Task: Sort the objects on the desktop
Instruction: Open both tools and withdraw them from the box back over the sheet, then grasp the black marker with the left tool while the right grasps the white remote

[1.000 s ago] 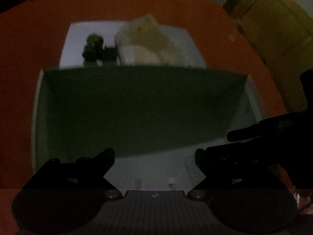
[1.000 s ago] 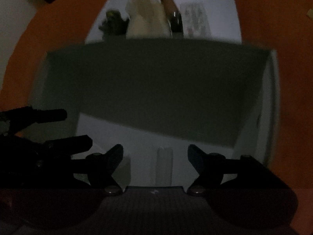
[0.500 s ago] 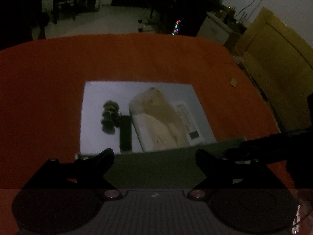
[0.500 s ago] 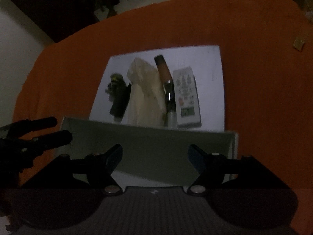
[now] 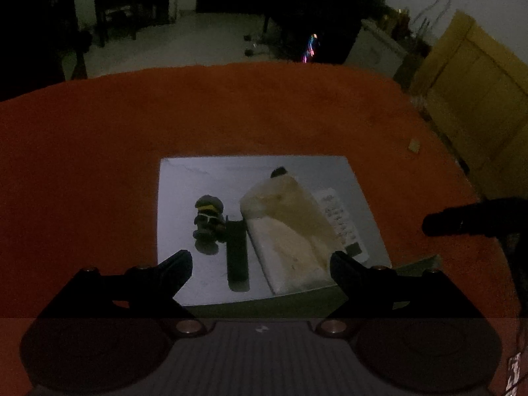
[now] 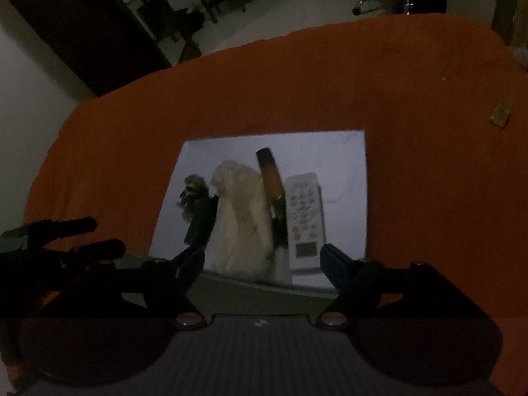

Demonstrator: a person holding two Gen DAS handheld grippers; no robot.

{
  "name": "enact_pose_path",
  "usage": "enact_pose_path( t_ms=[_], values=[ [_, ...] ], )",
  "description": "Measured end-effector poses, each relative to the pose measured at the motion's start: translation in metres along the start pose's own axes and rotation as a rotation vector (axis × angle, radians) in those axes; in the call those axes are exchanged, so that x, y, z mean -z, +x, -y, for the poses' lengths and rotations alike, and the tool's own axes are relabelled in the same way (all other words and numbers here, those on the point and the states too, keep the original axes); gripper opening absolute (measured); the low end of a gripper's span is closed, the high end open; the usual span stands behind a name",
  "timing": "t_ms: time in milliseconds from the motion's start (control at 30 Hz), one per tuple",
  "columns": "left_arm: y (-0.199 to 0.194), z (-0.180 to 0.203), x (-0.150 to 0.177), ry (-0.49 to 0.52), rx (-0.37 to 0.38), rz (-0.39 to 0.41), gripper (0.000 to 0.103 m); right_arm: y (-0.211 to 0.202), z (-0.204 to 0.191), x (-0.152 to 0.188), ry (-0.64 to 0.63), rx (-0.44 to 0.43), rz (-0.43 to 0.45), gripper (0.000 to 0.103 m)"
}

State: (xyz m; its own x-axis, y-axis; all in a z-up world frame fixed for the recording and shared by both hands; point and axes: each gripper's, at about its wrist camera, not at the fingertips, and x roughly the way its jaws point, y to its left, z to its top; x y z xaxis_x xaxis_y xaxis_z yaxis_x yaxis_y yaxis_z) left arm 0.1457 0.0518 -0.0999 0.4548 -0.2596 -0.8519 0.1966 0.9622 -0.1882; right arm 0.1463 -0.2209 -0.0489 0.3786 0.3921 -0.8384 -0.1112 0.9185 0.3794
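On a white sheet (image 5: 184, 198) (image 6: 343, 165) lie a small dark figurine (image 5: 208, 219) (image 6: 193, 194), a black bar (image 5: 237, 254) (image 6: 199, 221), a cream crumpled bag (image 5: 287, 231) (image 6: 241, 221), a brown tube (image 6: 269, 175) and a white remote (image 5: 340, 217) (image 6: 305, 211). My left gripper (image 5: 260, 264) stands open above the sheet's near edge, holding nothing. My right gripper (image 6: 262, 259) is open too, over the bag and remote. The dim rim of a grey box (image 5: 264, 307) (image 6: 257, 293) shows just below both.
An orange cloth (image 5: 99, 165) (image 6: 429, 165) covers the round table. A small tan scrap (image 5: 413, 146) (image 6: 501, 114) lies at the right. The other gripper's fingers (image 5: 462, 221) (image 6: 66, 234) show at each view's side. Chairs and a yellow cabinet (image 5: 478, 99) stand beyond the table.
Both grippers have lifted up and back from inside the grey box; the box has dropped to the bottom of the views and the sheet with its objects has come into full sight.
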Motion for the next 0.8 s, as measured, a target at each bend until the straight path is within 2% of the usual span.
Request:
enact_pose_path(
  t_ms=[233,400,467,567,667,800],
  values=[
    [0.025,-0.007,-0.015,-0.007,-0.015,-0.054,0.09,0.025,0.006,-0.013,-0.012,0.041,0.015,0.08],
    [0.063,0.001,-0.018,0.046,-0.078,-0.113,0.089,0.054,0.01,-0.027,-0.006,0.037,-0.006,0.079],
    [0.078,-0.001,-0.019,0.02,-0.098,-0.143,0.085,0.068,0.013,-0.034,-0.045,0.015,-0.014,0.079],
    [0.096,0.0,-0.019,0.027,-0.107,-0.171,0.078,0.093,0.023,-0.045,-0.029,0.064,-0.039,0.076],
    [0.11,0.002,-0.02,0.041,-0.136,-0.187,0.075,0.115,0.032,-0.052,0.001,0.064,-0.069,0.074],
    [0.124,0.003,-0.019,0.052,-0.136,-0.211,0.071,0.139,0.029,-0.048,-0.04,0.114,-0.112,0.07]
  ],
)
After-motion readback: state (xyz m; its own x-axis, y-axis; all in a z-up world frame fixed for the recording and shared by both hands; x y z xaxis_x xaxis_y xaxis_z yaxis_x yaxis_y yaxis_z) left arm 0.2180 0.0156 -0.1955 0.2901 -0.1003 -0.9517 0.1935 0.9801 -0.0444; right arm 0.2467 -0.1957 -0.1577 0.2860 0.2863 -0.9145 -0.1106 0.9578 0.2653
